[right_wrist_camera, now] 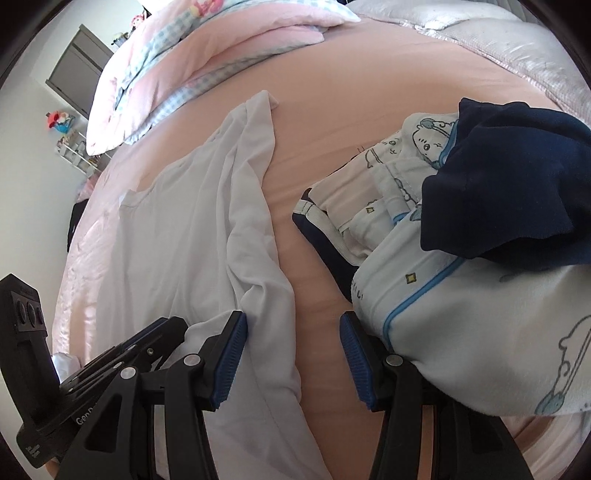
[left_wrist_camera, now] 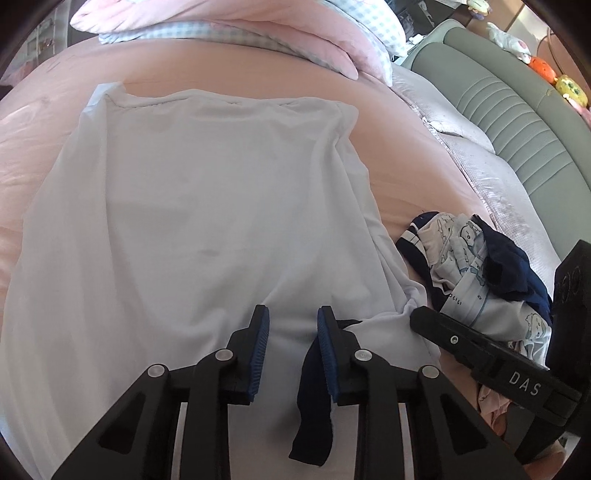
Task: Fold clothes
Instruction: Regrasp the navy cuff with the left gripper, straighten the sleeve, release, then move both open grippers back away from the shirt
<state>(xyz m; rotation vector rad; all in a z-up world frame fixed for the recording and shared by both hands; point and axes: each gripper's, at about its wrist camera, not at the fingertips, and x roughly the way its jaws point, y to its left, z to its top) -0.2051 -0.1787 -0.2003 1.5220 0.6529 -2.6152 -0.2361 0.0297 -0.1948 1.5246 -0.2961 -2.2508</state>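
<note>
A white shirt (left_wrist_camera: pixel 192 206) lies spread flat on the pink bed sheet (left_wrist_camera: pixel 406 177). My left gripper (left_wrist_camera: pixel 293 317) is open just above its near edge, with a dark navy collar strip (left_wrist_camera: pixel 314 406) beside its right finger. In the right wrist view the shirt's (right_wrist_camera: pixel 207 229) right side lies bunched in a fold. My right gripper (right_wrist_camera: pixel 291 325) is open over the sheet (right_wrist_camera: pixel 332 129), its left finger (right_wrist_camera: pixel 232 354) touching the shirt's edge. The right gripper's body also shows in the left wrist view (left_wrist_camera: pixel 491 365).
A pile of clothes, white cartoon-print pyjamas (right_wrist_camera: pixel 443 302) and a navy garment (right_wrist_camera: pixel 509 192), lies right of the shirt and touches my right gripper's right finger. A pink and checked duvet (left_wrist_camera: pixel 236 26) is heaped at the far end. A grey-green sofa (left_wrist_camera: pixel 517 122) stands to the right.
</note>
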